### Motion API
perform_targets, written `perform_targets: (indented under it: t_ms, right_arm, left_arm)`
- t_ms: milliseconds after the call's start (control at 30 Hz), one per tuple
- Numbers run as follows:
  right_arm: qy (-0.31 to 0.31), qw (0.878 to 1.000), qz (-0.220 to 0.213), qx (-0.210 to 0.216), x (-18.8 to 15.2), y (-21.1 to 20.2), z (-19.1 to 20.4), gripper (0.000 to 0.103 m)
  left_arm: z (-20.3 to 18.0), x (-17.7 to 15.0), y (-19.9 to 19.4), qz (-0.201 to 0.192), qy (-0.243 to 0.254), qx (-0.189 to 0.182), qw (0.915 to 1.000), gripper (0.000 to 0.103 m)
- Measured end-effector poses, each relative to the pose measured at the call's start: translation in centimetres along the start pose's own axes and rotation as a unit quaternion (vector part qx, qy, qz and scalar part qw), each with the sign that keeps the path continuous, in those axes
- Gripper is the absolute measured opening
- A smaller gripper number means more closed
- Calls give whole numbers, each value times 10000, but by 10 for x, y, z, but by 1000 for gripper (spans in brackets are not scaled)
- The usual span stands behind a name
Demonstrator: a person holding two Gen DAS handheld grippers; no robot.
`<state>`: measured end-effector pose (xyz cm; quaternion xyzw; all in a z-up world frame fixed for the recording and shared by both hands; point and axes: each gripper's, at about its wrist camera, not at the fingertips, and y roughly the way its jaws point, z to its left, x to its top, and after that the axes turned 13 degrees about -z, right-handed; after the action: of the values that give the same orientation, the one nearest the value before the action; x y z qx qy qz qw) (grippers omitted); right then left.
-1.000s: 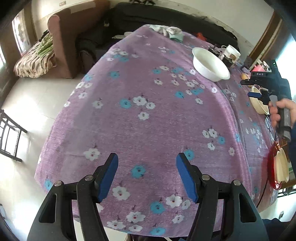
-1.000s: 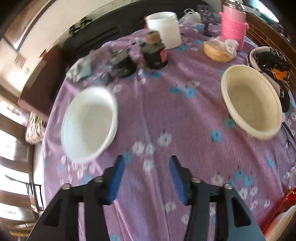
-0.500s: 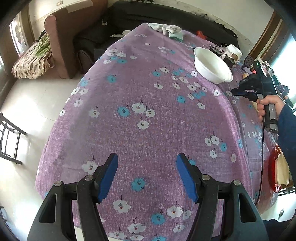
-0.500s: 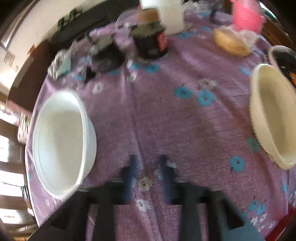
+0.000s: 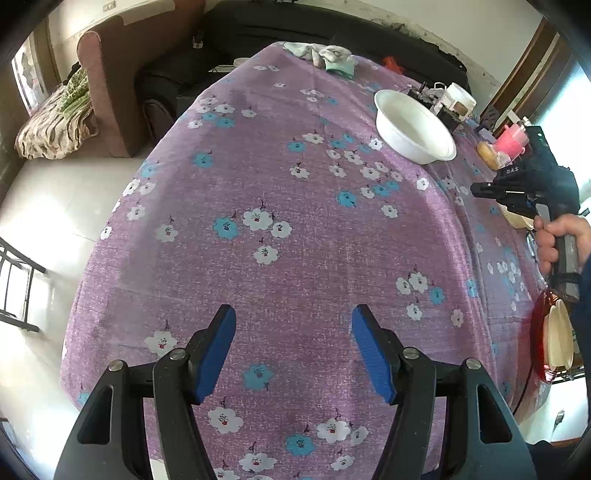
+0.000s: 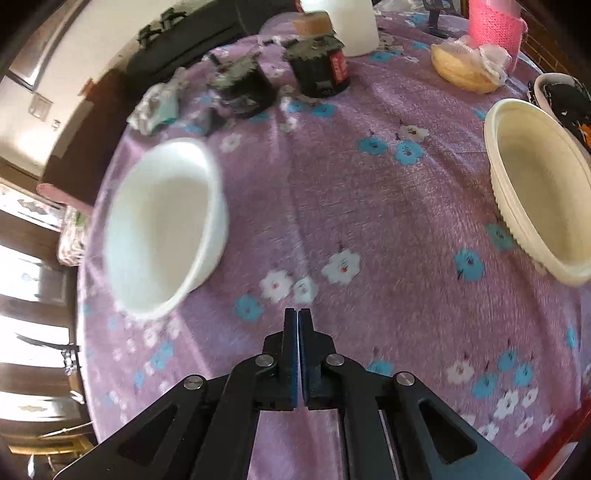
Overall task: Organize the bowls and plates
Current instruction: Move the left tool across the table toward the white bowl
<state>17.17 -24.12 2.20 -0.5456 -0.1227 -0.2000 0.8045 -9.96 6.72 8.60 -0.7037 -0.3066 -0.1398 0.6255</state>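
Observation:
A white bowl [image 6: 162, 229] sits on the purple flowered tablecloth, left of my right gripper [image 6: 297, 314], which is shut and empty above the cloth. The same bowl [image 5: 413, 127] shows far right in the left wrist view. A cream ribbed bowl [image 6: 543, 210] sits at the right. My left gripper [image 5: 293, 332] is open and empty over the near cloth. A red plate with a cream dish on it [image 5: 552, 339] lies at the right table edge. The right gripper [image 5: 480, 190] also shows there, held by a hand.
Dark jars [image 6: 317, 62], a white tub [image 6: 351, 26], a pink knitted cup [image 6: 495, 22], a bun in plastic [image 6: 465, 66] and a crumpled cloth [image 6: 155, 107] crowd the far table. A sofa and armchair [image 5: 107, 81] stand beyond the table.
My right gripper has shut, empty, and drifted over the cloth between the two bowls. My left gripper stayed open and barely moved.

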Motion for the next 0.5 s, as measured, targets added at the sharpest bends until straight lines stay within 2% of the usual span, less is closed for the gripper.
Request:
perform_targets:
  t_ms: [133, 200, 400, 433, 467, 500]
  right_arm:
    - [30, 9990, -173, 419, 6, -28, 9, 3]
    - [-15, 9985, -301, 467, 11, -39, 9, 3]
    - [238, 9964, -447, 679, 25, -56, 6, 7]
    - [261, 9960, -426, 743, 24, -54, 7, 14]
    - [320, 9953, -390, 824, 26, -52, 8, 28]
    - [375, 9947, -373, 879, 29, -50, 10, 35]
  left_arm:
    - [-6, 12, 0, -47, 130, -88, 9999, 65]
    - [-12, 23, 2, -78, 206, -214, 9995, 65]
    - [-29, 85, 23, -180, 276, -791, 9963, 70]
    - [-32, 99, 29, -183, 276, -948, 9950, 71]
    - [-35, 110, 35, -200, 274, -1025, 9942, 73]
    - [-40, 125, 44, -203, 277, -1108, 9933, 74]
